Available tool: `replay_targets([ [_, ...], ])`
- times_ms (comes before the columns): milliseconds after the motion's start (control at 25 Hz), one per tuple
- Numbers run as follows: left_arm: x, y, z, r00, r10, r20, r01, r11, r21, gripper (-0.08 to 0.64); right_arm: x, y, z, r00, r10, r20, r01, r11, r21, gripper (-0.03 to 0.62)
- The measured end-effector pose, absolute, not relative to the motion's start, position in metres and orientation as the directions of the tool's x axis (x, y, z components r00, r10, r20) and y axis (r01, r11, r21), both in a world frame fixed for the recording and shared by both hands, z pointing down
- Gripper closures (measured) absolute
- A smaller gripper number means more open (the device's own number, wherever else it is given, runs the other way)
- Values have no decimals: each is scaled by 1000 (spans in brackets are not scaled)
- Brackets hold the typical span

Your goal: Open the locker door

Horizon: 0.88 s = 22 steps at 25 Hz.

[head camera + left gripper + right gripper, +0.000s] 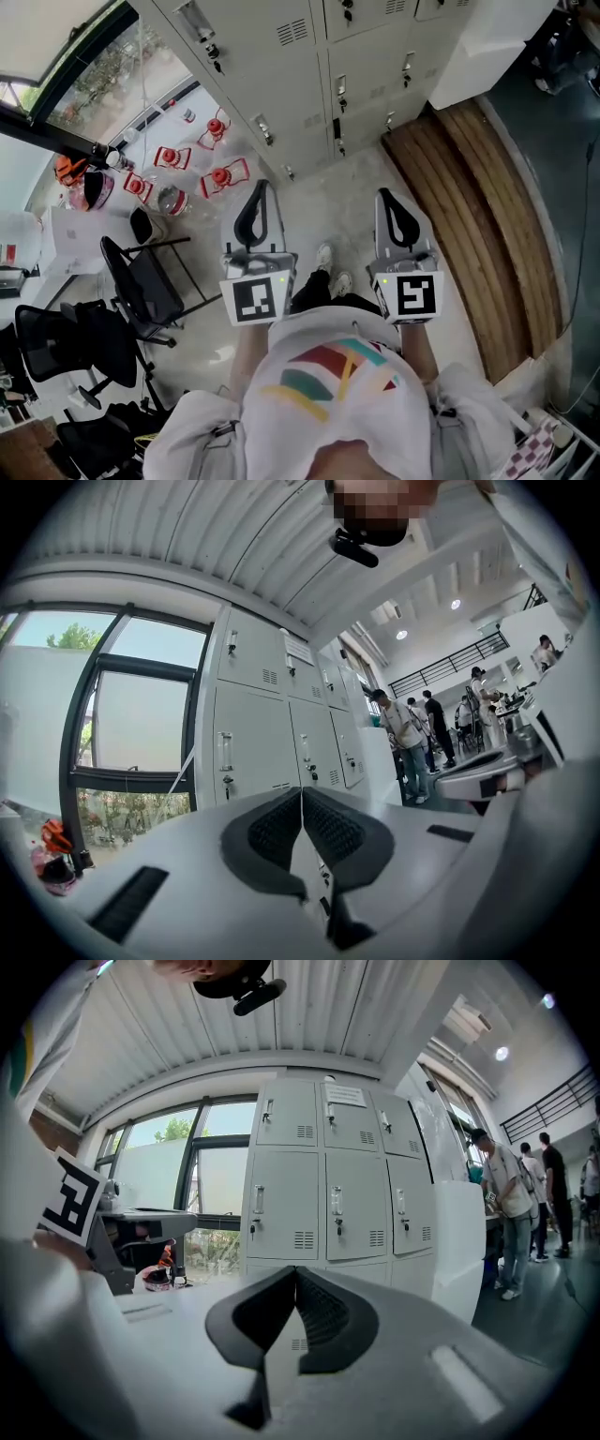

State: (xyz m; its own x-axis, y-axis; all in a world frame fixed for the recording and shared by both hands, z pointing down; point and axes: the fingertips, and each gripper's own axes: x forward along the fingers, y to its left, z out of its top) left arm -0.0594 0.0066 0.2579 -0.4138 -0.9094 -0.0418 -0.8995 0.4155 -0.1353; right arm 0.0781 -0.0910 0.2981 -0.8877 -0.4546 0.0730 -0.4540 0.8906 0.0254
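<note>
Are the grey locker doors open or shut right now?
Shut: every visible grey metal locker door sits flush with its neighbours.

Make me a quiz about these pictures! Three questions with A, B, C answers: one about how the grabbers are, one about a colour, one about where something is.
1. How are the jaws of the left gripper and the right gripper?
A) wide open
B) shut, with nothing between
C) shut on a key

2. What colour are the lockers?
A) red
B) light grey
C) green

3. In the head view, where is the black chair?
A) left of the left gripper
B) between the grippers
C) right of the right gripper

Answers:
1 B: in each gripper view the pads meet, with nothing held.
2 B: every locker door is pale grey.
3 A: it stands on the floor out past the left gripper.
</note>
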Motion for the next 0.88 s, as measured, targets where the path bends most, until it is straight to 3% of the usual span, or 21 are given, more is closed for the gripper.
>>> replay_targets([
  [480, -107, -73, 241, -347, -929, -127, -923, 363, -130, 543, 40, -161, 279, -847, -532, -2, -531, 846, 40, 588],
  [880, -133, -87, 244, -355, -928, -108, -923, 367, -117, 543, 15, -173, 275, -854, -520, -8, -520, 853, 32, 588],
])
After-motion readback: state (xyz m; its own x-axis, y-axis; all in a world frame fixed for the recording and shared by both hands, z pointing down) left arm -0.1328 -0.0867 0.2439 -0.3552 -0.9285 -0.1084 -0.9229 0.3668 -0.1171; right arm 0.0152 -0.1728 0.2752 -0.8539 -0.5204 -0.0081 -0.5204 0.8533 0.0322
